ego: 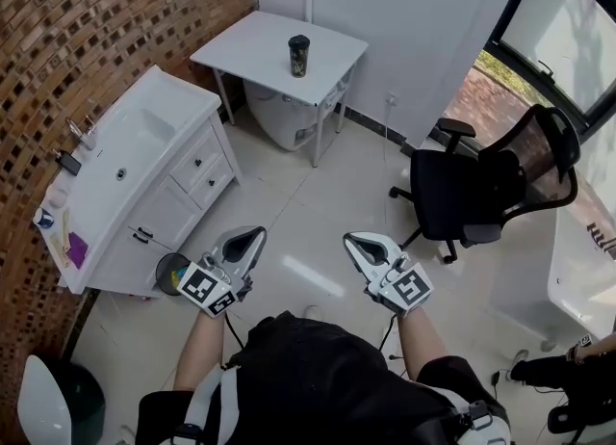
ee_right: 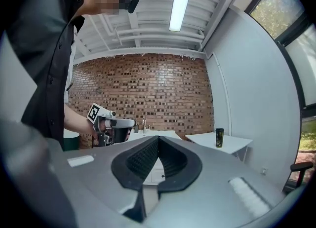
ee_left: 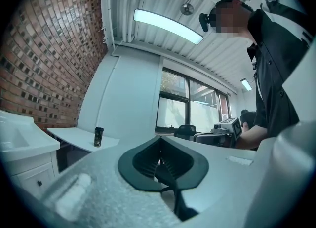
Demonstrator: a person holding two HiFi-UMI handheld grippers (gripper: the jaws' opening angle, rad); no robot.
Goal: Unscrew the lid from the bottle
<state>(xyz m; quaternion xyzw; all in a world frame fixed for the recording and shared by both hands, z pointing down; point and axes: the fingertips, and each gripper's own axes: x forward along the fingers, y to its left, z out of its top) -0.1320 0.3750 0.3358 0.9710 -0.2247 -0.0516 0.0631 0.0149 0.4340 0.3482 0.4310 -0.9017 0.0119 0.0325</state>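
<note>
While the person stands on the pale tiled floor (ego: 318, 193) with 1 gripper in each hand, neither tool is in contact with the task's thing. In the head view the left gripper (ego: 253, 234) lies at 7 o'clock from the picture's centre and the right gripper (ego: 353, 240) at 5 o'clock. The 2 are side by side, apart, and both point toward 12 o'clock.

Left jaws: clenched. In the left gripper view the dark ribbed pads (ee_left: 148, 159) meet along a closed seam, with nothing between them. Right jaws: clenched likewise, holding nothing, as the right gripper view shows.

The bottle (ego: 299, 55) stands upright on the white table (ego: 252, 43) by the far wall. It is at 12 o'clock from the grippers and well apart from both. Its body is dark with a yellowish pattern, and the black lid (ego: 299, 40) is seated on top. In the left gripper view the bottle (ee_left: 98, 136) appears at 10 o'clock from the jaws. In the right gripper view it (ee_right: 219, 137) appears at 2 o'clock.

Surroundings: a white vanity unit (ego: 183, 178) with a basin runs along the brick wall (ego: 115, 10), at 10 o'clock from the grippers. A black office chair (ego: 472, 188) stands at 2 o'clock. A small round bin (ego: 171, 268) sits at the foot of the vanity unit, at 9 o'clock from the left gripper.
</note>
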